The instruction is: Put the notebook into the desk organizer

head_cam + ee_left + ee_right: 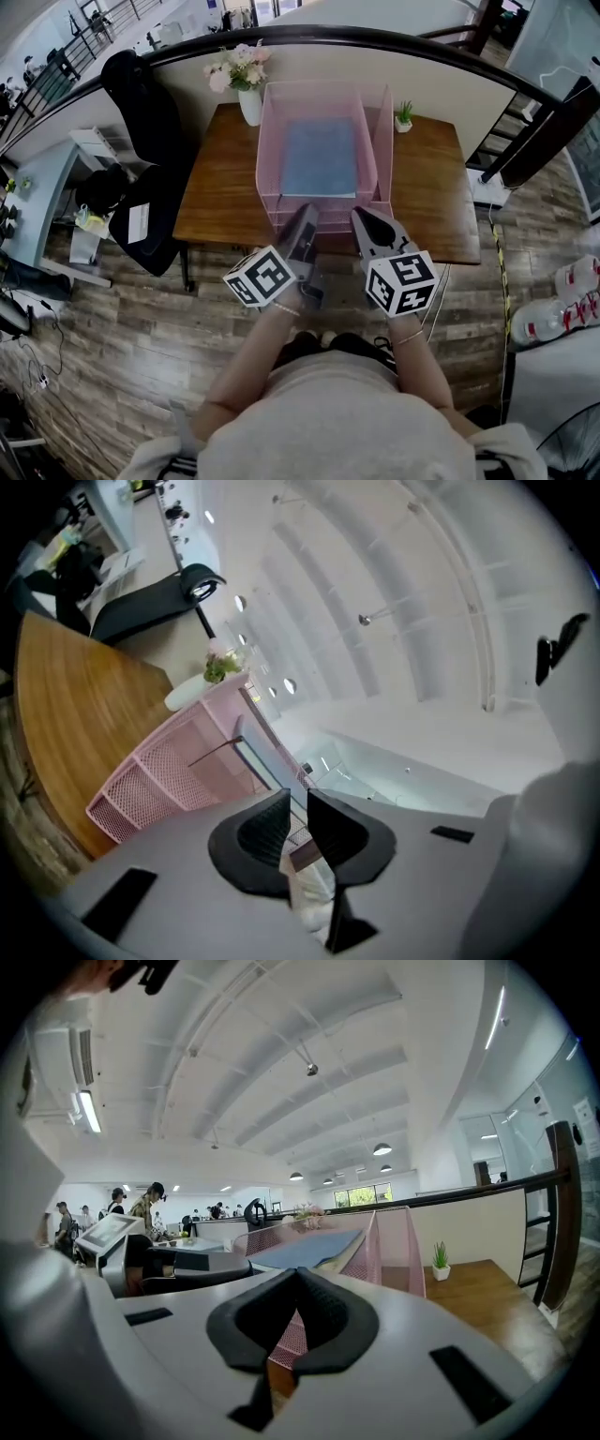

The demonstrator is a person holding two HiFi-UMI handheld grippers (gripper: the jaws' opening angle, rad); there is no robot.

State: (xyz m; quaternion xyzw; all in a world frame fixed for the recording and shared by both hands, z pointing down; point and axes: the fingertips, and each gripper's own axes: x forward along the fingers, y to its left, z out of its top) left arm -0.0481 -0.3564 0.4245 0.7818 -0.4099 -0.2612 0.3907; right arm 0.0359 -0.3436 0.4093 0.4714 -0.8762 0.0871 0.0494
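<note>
I hold two grippers, one in each hand, and each carries one cube [265, 277] faced with black-and-white square markers. Before me are one desk [220, 192], one organizer [383, 141], one notebook [319, 155], one vase [251, 105], one small plant [403, 116] and one black chair [150, 127]. The desk is brown wood with a smooth rectangular top. The organizer is pink wire mesh, a stack of shallow trays with a tall narrow slot on its right side, and it stands at the middle of the desk. The notebook is a flat rectangle with a plain blue cover. It lies flat in the top tray of the organizer, and neither gripper touches it. The vase is white and rounded and holds pale pink and white flowers [239, 67], just behind the organizer's left back corner. The plant is green in a small white pot, near the right back corner. The chair stands at the desk's left. My forearms [258, 356] are bare and reach forward side by side, and both grippers point at the organizer's front, near it. My left gripper [306, 217] has its black ribbed pads a narrow slit apart with nothing between them. My right gripper [362, 217] has its pad tips pressed together, empty.
</note>
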